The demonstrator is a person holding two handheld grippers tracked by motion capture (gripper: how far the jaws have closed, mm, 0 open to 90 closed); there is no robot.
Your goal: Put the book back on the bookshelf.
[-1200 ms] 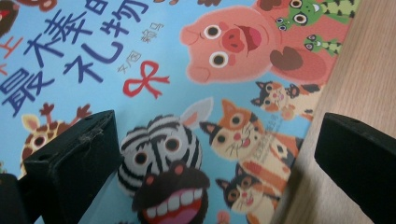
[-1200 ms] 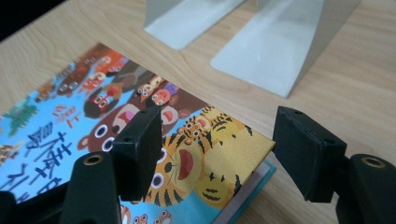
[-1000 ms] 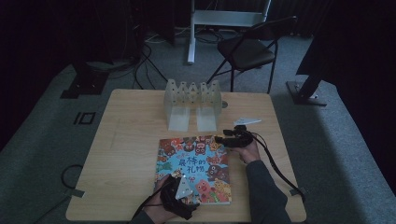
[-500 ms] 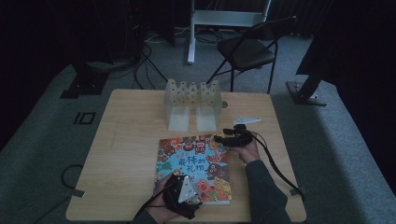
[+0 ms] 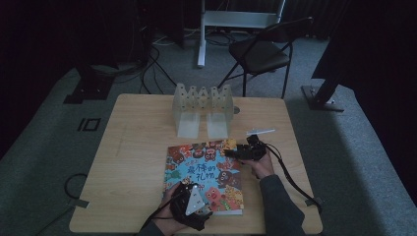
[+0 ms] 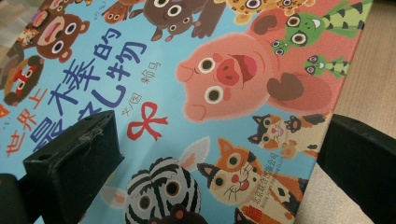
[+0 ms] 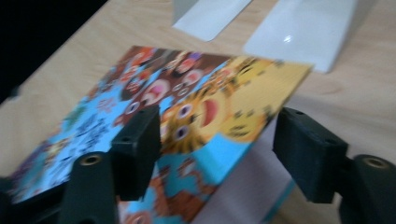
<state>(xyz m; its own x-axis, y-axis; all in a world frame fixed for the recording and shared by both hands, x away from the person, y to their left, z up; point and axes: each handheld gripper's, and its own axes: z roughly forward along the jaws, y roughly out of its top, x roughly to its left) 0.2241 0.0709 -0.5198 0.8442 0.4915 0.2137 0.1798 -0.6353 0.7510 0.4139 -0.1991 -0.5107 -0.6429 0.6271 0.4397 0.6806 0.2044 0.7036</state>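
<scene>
A colourful picture book with cartoon animals on its cover lies flat on the wooden table, near the front. My left gripper rests at the book's near edge. It is open, with one jaw over the cover and the other beyond the book's side edge. My right gripper is at the book's far right corner. Its jaws have just been closing, and the raised corner of the cover stands between them, untouched by the pads. A pale page shows under that corner.
A white file rack with two upright dividers stands at the table's back centre, and its bases lie just beyond the book. A thin white strip lies on the table right of it. A folding chair stands behind the table.
My right gripper has edged slightly left onto the book's far right corner. The left gripper and the book have stayed put.
</scene>
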